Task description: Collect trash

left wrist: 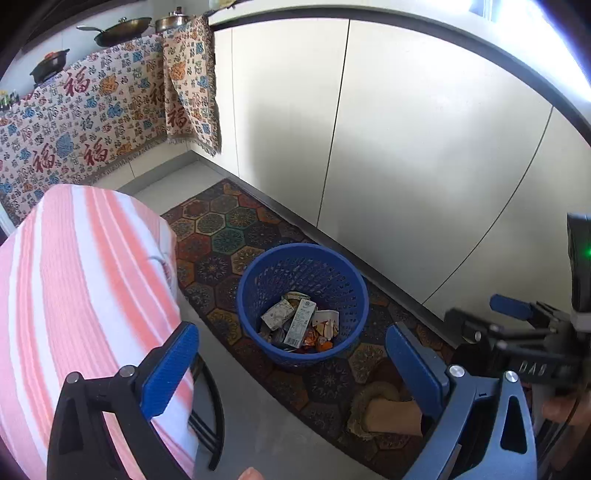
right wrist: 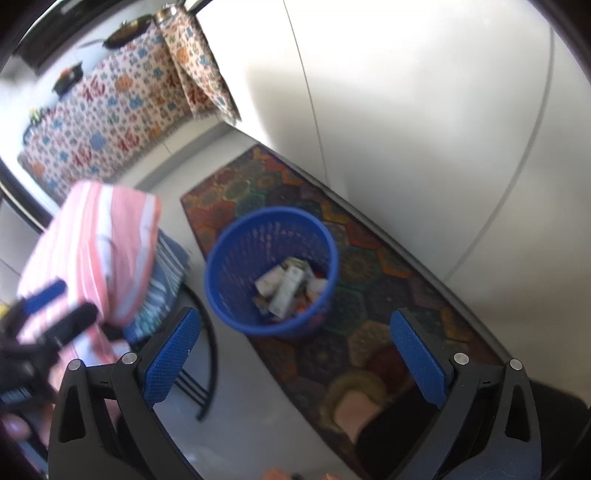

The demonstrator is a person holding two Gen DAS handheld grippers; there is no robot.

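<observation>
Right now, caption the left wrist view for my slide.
Left gripper, open and empty, above a blue basket of crumpled cartons on a patterned rug.

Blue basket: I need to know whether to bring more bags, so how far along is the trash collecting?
Done: crumpled wrappers and cartons lie inside the blue basket on the patterned rug. In hand: nothing; the left gripper and right gripper are both open and empty. Left: no loose trash shows on the visible floor.

Home kitchen. I see a wok [left wrist: 122, 28] and lidded pot [left wrist: 173, 20] on a counter draped with patterned cloth [left wrist: 85, 122], pale cabinet doors [left wrist: 406, 147], a hexagon-patterned floor mat [left wrist: 229, 229].
</observation>
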